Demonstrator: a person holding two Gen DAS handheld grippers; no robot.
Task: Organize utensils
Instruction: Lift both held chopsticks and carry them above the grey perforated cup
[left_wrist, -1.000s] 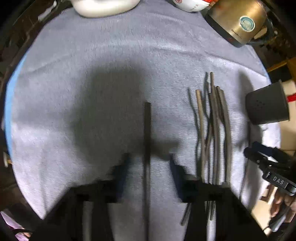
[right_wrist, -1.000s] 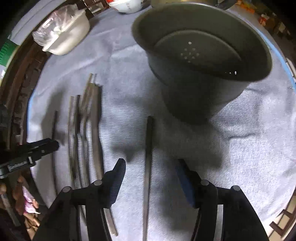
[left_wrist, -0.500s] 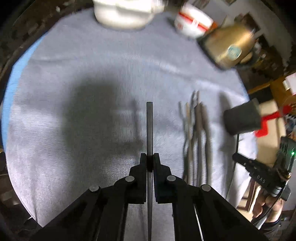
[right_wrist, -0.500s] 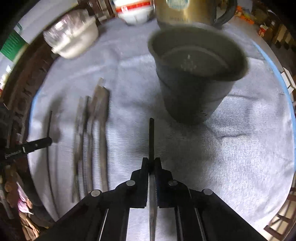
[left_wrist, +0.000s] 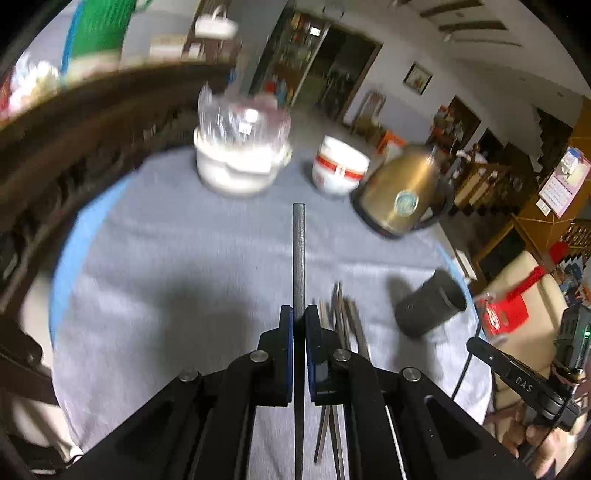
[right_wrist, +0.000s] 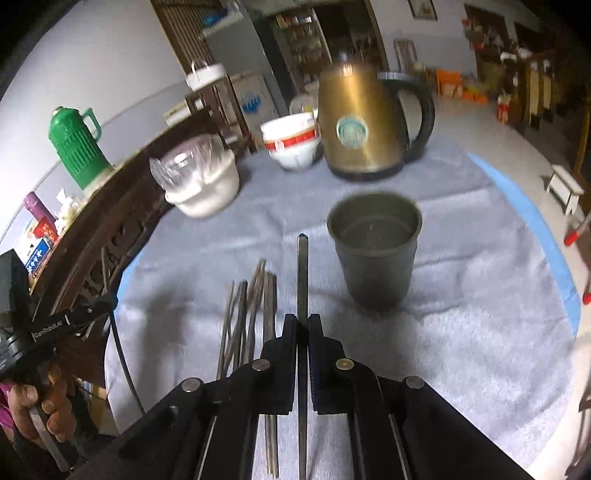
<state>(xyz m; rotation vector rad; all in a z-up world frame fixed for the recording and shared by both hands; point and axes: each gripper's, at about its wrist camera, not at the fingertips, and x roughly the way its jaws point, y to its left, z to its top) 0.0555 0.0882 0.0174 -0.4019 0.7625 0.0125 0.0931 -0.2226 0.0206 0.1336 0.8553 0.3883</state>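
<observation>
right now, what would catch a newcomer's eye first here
Each gripper is shut on a dark chopstick: the left gripper and the right gripper hold theirs pointing forward over the grey cloth. Behind, a gold kettle stands past the dark cup.

A gold electric kettle is standing at the far edge of a table draped in a grey cloth, with stacked red-banded white bowls just beside it, a plastic-covered white bowl sitting nearby and a green thermos resting on the dark wooden sideboard behind.
</observation>
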